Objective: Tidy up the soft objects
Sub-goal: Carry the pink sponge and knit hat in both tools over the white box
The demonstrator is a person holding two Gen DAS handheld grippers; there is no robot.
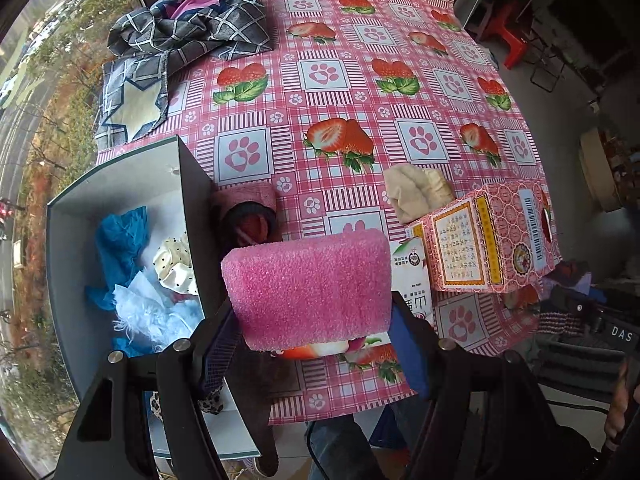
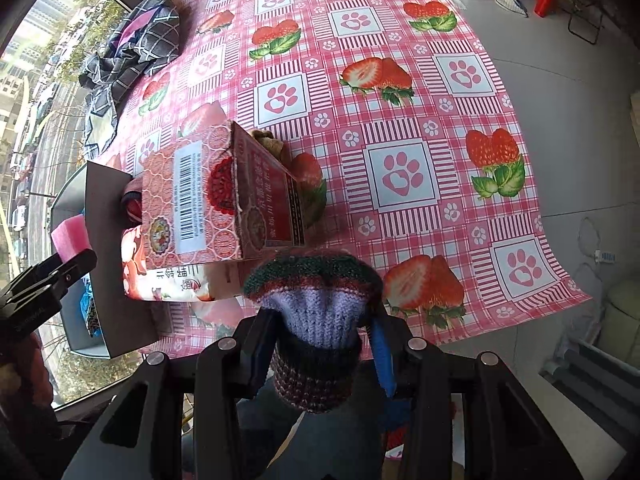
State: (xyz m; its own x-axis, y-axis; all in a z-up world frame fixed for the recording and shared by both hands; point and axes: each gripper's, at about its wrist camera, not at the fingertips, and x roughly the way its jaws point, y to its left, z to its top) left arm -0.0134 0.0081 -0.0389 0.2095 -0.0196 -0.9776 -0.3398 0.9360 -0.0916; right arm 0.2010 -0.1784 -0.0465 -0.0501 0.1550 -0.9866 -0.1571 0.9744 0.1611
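Note:
My left gripper (image 1: 316, 344) is shut on a pink foam sponge (image 1: 308, 288), held above the table's near edge, just right of a grey open box (image 1: 120, 184) holding blue cloth (image 1: 120, 240), a dotted scrunchie (image 1: 176, 264) and pale fluff. My right gripper (image 2: 320, 344) is shut on a striped knitted piece (image 2: 316, 312), lilac, green and maroon, over the near table edge. The sponge (image 2: 70, 236) and box wall (image 2: 108, 240) also show at the left of the right wrist view. A beige cloth (image 1: 416, 192) lies on the table.
A pink patterned carton (image 1: 484, 236) lies on a white packet (image 1: 416, 280) near the front edge. A pink-and-dark knitted item (image 1: 248, 212) sits beside the box. A grey checked cloth pile (image 1: 188, 32) lies at the far left. Strawberry tablecloth (image 1: 360, 80) covers the table. Window to the left.

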